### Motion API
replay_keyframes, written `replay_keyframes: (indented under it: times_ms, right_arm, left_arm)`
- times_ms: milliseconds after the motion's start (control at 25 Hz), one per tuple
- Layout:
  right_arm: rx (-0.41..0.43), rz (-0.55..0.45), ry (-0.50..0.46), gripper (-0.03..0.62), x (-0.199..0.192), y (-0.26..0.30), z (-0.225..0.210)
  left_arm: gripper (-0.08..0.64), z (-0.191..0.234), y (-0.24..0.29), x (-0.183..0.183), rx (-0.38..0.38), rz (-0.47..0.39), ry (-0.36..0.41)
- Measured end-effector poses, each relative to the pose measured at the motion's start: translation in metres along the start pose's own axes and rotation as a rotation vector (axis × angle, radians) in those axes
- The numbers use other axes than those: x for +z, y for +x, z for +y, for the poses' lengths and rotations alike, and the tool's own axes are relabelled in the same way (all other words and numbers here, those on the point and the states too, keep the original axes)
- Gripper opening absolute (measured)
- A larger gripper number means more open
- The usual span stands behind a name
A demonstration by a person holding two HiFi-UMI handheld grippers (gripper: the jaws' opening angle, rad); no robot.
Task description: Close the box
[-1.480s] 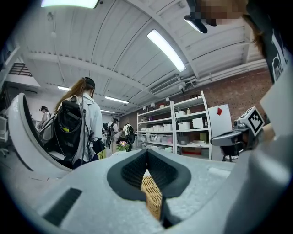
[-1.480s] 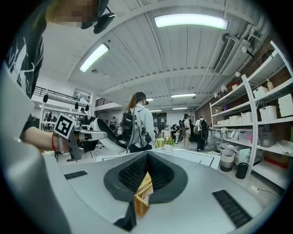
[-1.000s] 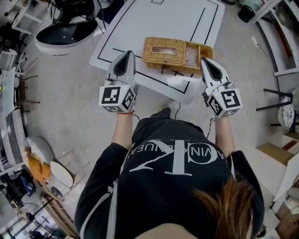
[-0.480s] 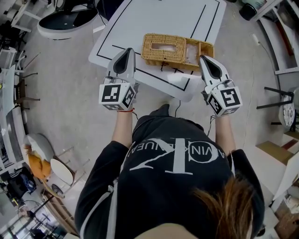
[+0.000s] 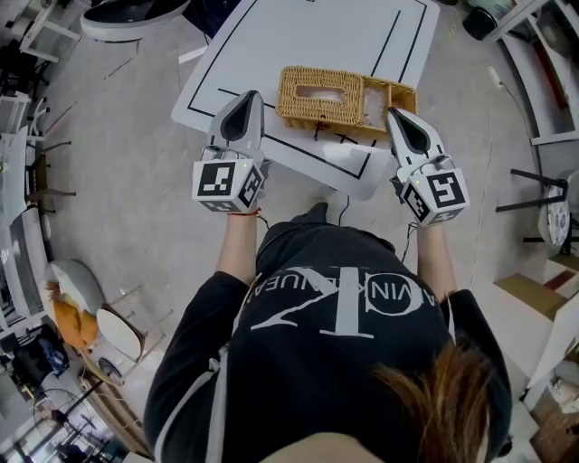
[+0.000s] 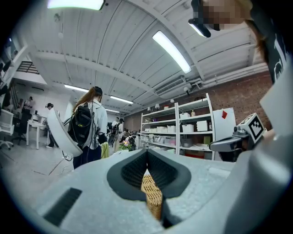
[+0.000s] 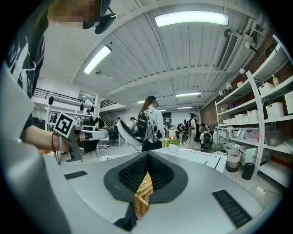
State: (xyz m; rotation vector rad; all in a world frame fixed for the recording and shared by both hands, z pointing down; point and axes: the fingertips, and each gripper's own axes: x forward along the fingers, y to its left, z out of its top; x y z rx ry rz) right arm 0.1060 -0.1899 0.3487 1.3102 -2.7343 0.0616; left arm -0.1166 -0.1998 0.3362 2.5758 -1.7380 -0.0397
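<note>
Only the background has changed: a backpacked person and a white shell beside them sit smaller and further from the left edge in the left gripper view. In the head view the shell has slid to the top edge. Both grippers hold where they were.

The box lies on the table at upper centre of the head view, between and beyond the two tips. Its slotted wicker part is on the left and an open part shows on the right, so it does not look closed yet. Whether the top hinges or slides I cannot tell.

The left gripper is left of the box and apart from it, with its jaws together on nothing. The right gripper is just below the box's right end, also pinched empty. Each gripper view shows only a sliver of wicker beyond the closed tips.

To do this step well, I would bring both tips forward and down to the box. One would steady the body while the other moves the loose part squarely over the opening, slowly, since light wicker will likely skid on a smooth table. Closed jaws suit pushing; a pinch would need them opened first.

Count: one box, one table, two grippers, two marker cubes, one on each gripper.
</note>
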Motion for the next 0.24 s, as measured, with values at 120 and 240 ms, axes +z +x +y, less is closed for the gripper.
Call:
replay_keyframes:
  times_ms: [120, 240]
  right_arm:
    - [0.002, 0.0, 0.002, -0.002, -0.0001, 0.0039, 0.002]
    - [0.005, 0.004, 0.006, -0.002, -0.0022, 0.0079, 0.0042]
  left_arm:
    - [0.011, 0.004, 0.0006, -0.0003, 0.0, 0.002, 0.001]
    - [0.011, 0.0084, 0.0008, -0.0012, 0.0, 0.006, 0.003]
